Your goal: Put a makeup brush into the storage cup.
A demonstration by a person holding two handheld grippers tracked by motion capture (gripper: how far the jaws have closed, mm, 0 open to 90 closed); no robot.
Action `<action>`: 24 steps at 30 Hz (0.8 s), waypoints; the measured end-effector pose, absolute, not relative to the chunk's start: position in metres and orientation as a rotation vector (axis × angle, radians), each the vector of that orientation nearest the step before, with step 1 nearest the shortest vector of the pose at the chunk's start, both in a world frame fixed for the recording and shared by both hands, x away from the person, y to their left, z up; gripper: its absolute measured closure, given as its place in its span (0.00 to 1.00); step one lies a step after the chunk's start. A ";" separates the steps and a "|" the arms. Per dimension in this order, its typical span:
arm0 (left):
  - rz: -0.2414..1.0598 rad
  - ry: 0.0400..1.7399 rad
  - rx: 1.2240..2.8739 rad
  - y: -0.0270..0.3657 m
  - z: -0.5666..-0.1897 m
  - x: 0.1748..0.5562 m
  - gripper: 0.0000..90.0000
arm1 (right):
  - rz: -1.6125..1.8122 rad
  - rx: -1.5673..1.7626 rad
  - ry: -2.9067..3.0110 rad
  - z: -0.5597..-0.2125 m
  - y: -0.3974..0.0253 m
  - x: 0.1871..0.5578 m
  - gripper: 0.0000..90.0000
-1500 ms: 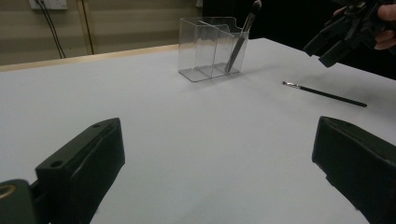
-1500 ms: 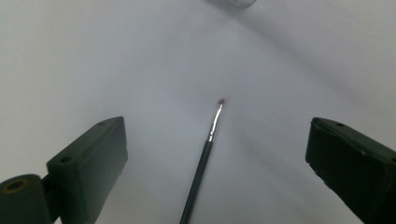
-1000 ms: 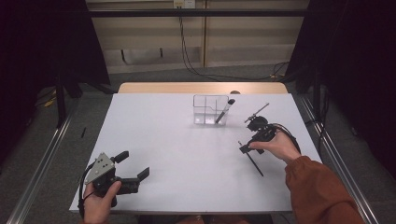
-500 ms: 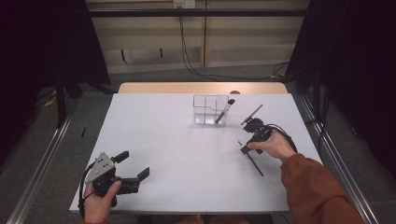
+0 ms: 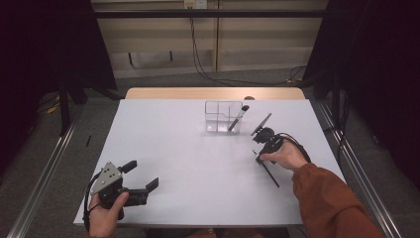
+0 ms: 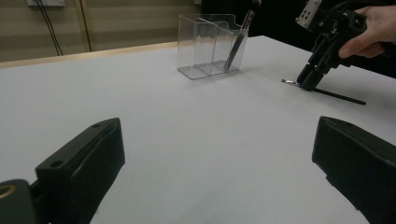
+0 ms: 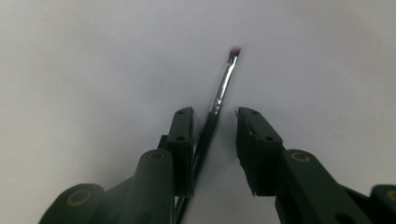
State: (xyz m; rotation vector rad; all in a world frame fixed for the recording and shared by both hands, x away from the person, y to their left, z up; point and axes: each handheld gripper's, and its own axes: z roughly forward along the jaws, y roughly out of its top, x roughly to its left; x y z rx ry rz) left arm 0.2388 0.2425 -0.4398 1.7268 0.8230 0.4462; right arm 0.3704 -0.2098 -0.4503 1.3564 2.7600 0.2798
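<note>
A thin black brush (image 7: 223, 88) with a metal ferrule lies flat on the white table (image 5: 188, 163) at the right (image 5: 271, 177). My right gripper (image 7: 215, 113) points down over its bristle end (image 5: 258, 157), open. The handle runs between the jaws, close against the left one. The left gripper view shows the right gripper's (image 6: 308, 83) tips at the table by the brush (image 6: 336, 95). A clear divided holder (image 5: 223, 116) stands at the back centre with a dark brush (image 5: 238, 118) leaning in it. My left gripper (image 5: 141, 174) rests open at the front left, holding nothing.
The table's wooden far edge (image 5: 213, 93) lies behind the holder (image 6: 210, 44). Metal rails (image 5: 44, 168) run along the floor on both sides. A cable (image 5: 297, 144) loops from the right gripper over the person's hand.
My right gripper has dropped and shifted slightly left onto the brush's bristle end. The left gripper has stayed put.
</note>
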 end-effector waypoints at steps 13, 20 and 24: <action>0.443 0.829 1.731 0.243 -0.440 0.239 0.03 | 0.173 1.407 2.768 -0.449 -0.200 0.374 0.90; 0.444 0.829 1.734 0.243 -0.440 0.239 0.03 | 0.185 1.422 2.773 -0.449 -0.199 0.374 0.96; 0.442 0.832 1.732 0.243 -0.440 0.239 0.03 | 0.193 1.424 2.775 -0.449 -0.200 0.374 0.96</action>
